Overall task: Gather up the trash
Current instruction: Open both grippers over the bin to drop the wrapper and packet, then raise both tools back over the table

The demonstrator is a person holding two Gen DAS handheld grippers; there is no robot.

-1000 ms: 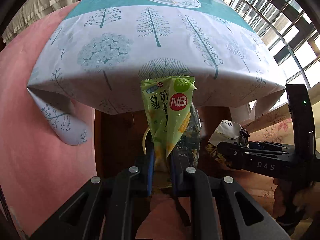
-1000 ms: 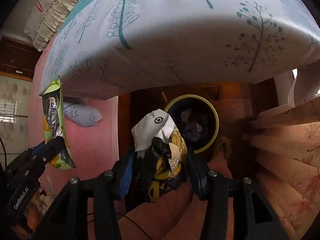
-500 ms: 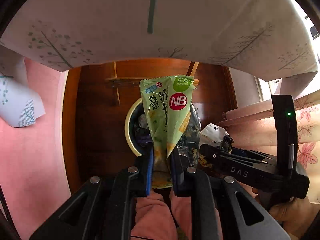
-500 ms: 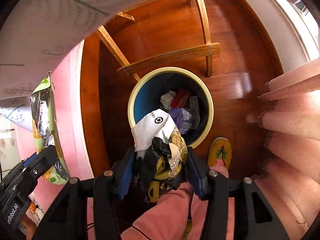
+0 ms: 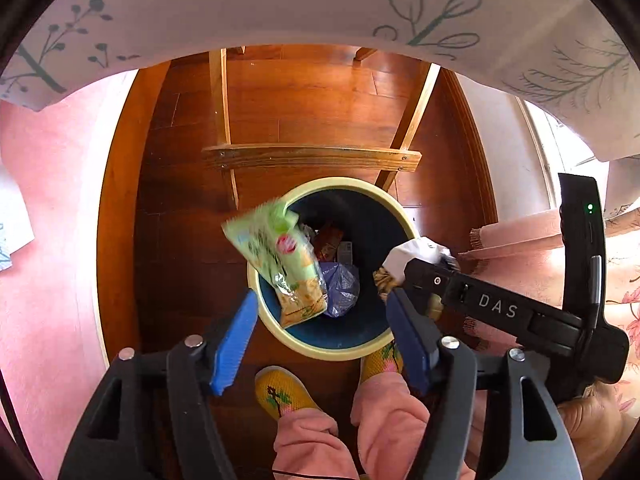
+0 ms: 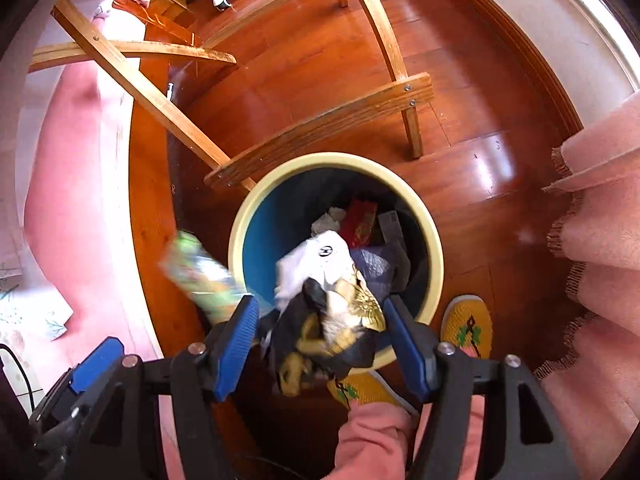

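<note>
both tongs' jaws have just opened – blurred green foil snack packet (image 5: pixel 280 264) beyond the left gripper (image 5: pixel 320 330), crumpled black-gold wrapper (image 6: pixel 328 312) seemingly loose between the right gripper (image 6: pixel 320 338) pads, over the cream-rimmed round blue bin (image 6: pixel 434 248).

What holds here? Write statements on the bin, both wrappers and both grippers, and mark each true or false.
1. The left gripper clamps the green packet. False: its fingers have just been opening, and the packet is loose over the bin.
2. The bin already holds trash. True.
3. A lid covers the bin. False: its top is open.
4. The crumpled wrapper sits between the fingers of the right gripper. True: they have just been opening and no longer press it.
</note>
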